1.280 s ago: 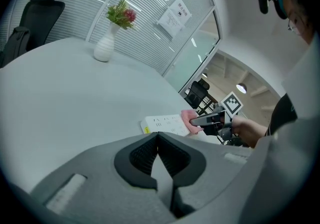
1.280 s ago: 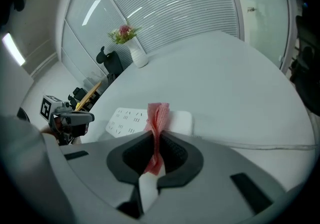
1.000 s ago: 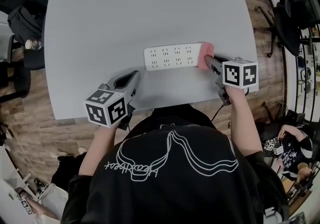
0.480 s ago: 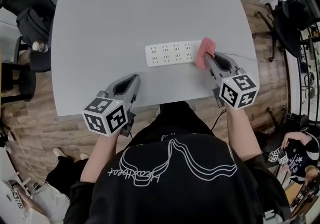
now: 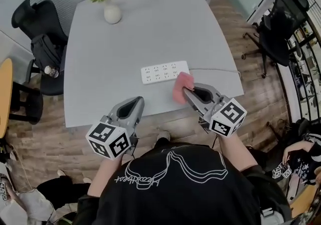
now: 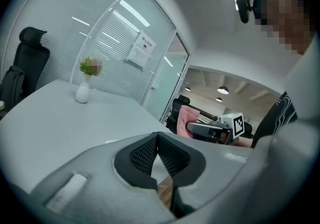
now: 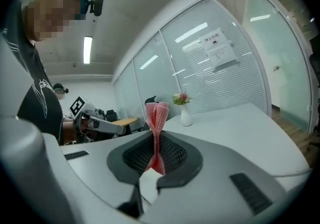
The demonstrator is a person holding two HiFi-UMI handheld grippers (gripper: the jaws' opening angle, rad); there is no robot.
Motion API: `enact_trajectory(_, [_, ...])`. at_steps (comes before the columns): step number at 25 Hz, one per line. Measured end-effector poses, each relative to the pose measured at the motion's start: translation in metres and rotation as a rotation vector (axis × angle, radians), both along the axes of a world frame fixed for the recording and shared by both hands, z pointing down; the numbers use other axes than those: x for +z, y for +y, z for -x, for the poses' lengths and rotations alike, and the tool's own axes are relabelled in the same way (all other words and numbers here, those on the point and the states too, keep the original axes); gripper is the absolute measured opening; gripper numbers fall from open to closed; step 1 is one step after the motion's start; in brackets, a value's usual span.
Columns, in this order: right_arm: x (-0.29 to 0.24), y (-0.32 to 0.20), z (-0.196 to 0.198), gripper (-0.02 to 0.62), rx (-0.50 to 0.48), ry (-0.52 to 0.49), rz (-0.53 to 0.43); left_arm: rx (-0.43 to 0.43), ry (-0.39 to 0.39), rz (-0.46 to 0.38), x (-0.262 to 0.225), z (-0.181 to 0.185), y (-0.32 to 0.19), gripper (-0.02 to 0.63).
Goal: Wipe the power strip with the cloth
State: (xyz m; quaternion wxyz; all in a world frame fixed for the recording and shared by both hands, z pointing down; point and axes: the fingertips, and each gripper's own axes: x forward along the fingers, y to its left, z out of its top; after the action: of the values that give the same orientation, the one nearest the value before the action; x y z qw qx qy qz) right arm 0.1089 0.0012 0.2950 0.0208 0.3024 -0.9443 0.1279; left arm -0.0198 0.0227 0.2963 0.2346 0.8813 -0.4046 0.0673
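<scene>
One white plastic power strip is laid flat on the grey table, and one white vase of flowers is set way at the back. Two grippers are seen: the single pink mesh cloth is pinched in the right gripper by the strip's right end, and the left gripper is closed on nothing.

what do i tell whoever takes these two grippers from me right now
Right gripper: shut on the pink cloth, which stands up bunched between the jaws.
Left gripper: shut, nothing in it, over the near edge of the table.
Power strip: lies flat on the table, with its cord running off to the right. The cloth is by its right end on the near side, not on it.
Done: the cloth is gripped. Whether any wiping has been done can't be told from this.
Left: lower the cloth onto the strip and wipe along it.
</scene>
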Motion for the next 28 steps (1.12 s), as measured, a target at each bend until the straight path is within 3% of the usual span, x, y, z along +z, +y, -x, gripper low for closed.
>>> enact_trajectory(5, [-0.037, 0.069, -0.025, 0.032, -0.09, 0.023, -0.079, 0.018, -0.009, -0.038, -0.025, -0.042, 0.059, 0.011])
enact_trajectory(10, [-0.034, 0.137, -0.074, 0.032, -0.064, 0.033, -0.062, 0.02, -0.087, -0.096, -0.031, -0.098, 0.125, 0.011])
enact_trajectory(14, [-0.029, 0.178, -0.114, 0.031, -0.078, -0.001, -0.026, 0.007, -0.071, -0.11, -0.032, -0.142, 0.166, 0.012])
enact_trajectory(21, [-0.04, 0.192, -0.099, 0.029, -0.069, -0.016, -0.023, 0.023, -0.036, -0.152, -0.051, -0.129, 0.179, 0.012])
enact_trajectory(25, [-0.05, 0.244, -0.108, 0.029, -0.079, -0.059, -0.017, -0.004, -0.038, -0.182, -0.063, -0.13, 0.236, 0.011])
enact_trajectory(28, [-0.064, 0.265, -0.117, 0.029, -0.085, -0.059, -0.035, 0.026, -0.033, -0.216, -0.08, -0.147, 0.259, 0.011])
